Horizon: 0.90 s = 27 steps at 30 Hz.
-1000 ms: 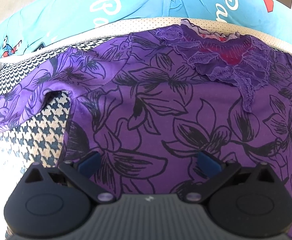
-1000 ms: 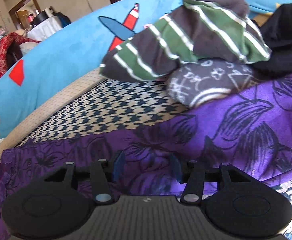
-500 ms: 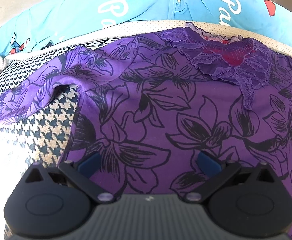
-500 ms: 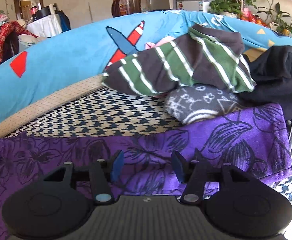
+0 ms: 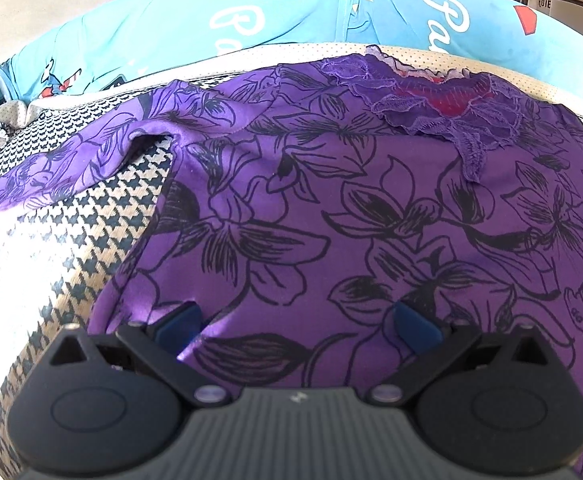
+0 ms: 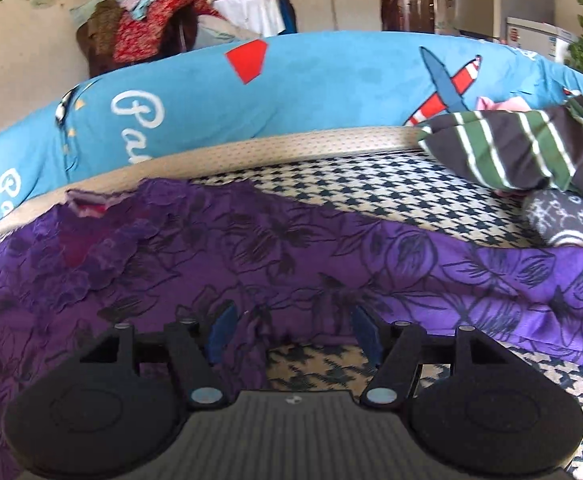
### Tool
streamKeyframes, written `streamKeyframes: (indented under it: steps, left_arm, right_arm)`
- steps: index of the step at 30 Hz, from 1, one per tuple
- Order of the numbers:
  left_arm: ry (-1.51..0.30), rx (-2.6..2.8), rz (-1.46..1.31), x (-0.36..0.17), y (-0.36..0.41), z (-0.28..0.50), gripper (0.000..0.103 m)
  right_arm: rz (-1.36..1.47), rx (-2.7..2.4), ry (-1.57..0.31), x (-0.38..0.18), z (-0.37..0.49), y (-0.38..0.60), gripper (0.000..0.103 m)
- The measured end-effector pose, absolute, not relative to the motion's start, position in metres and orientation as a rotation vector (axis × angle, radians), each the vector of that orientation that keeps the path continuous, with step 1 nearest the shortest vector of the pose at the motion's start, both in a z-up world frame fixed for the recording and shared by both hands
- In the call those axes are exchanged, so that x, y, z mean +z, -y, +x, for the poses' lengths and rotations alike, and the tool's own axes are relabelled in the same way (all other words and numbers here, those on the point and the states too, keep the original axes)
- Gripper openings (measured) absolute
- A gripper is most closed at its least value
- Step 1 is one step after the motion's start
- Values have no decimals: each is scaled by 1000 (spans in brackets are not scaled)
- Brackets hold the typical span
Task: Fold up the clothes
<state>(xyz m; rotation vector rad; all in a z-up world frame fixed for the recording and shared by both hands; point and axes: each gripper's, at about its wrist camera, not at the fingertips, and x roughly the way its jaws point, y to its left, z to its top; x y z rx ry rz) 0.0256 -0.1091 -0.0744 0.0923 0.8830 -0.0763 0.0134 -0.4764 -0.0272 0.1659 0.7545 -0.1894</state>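
Left wrist view: purple floral top (image 5: 371, 208) lies spread across the houndstooth cover (image 5: 91, 232), lace neckline (image 5: 443, 120) far. Left gripper (image 5: 297, 322) and right gripper (image 6: 291, 326) hover at its near hem, jaws wide, gripping nothing, placed for pinching.

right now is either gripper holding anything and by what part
Nothing is held. The left gripper is open above the purple floral garment's body. The right gripper is open too, at the garment's near edge, with cloth between the fingers but not pinched.
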Motion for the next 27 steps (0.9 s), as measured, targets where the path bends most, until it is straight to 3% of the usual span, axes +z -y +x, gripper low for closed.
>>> streamKeyframes:
  steps: [15,27]
  left_arm:
    - [-878,-81,92,-74,105,-2,103]
    - [-873,-87,94,-72,103,-13,103]
  right_arm:
    - [-64,12,-864,-56,-16,371,65]
    - [-17,-60,-838,-63,-74,358,77]
